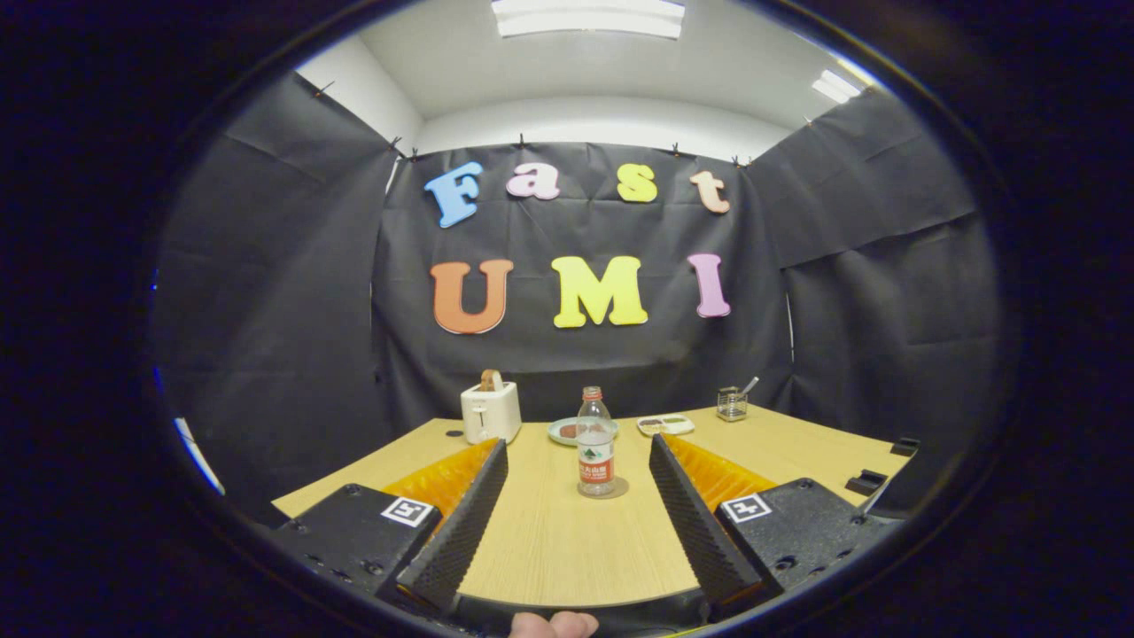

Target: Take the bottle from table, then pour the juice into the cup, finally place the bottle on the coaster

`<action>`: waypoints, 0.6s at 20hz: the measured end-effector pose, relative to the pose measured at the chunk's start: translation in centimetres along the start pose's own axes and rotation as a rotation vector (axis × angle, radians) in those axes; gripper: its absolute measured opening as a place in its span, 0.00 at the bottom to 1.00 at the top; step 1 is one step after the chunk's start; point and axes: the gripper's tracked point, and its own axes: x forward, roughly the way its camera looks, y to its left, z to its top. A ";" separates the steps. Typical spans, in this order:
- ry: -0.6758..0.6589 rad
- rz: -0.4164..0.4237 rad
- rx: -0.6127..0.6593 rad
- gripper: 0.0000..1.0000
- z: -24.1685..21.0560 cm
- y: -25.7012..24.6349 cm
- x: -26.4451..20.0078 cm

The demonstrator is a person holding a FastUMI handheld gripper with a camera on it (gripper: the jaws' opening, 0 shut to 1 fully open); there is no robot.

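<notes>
Gripper view: we are seeing a toaster [490, 410] standing near the desk [567, 549] far edge, then a plate [567, 431]. Our gripper [578, 461] is spread wide, released; the bottle [595, 443] is standing upright on a coaster [618, 488] between its fingertips, label unreadable. A small dish [666, 425] and glass cup [732, 403] are sitting further right.

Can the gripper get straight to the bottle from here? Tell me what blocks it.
Probably yes. The gripper is open, its fingers spread wide, and the bottle stands upright on its coaster just ahead, in line with the gap. Only bare table lies between them; the toaster and plate sit beyond.
</notes>
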 end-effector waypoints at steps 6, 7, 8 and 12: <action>0.025 -0.009 0.020 1.00 -1.1 -0.3 0.0; 0.023 -0.008 0.020 1.00 -1.0 -0.2 0.1; 0.022 -0.001 0.025 1.00 -1.1 0.0 0.2; 0.032 0.009 0.066 1.00 -2.4 0.4 1.0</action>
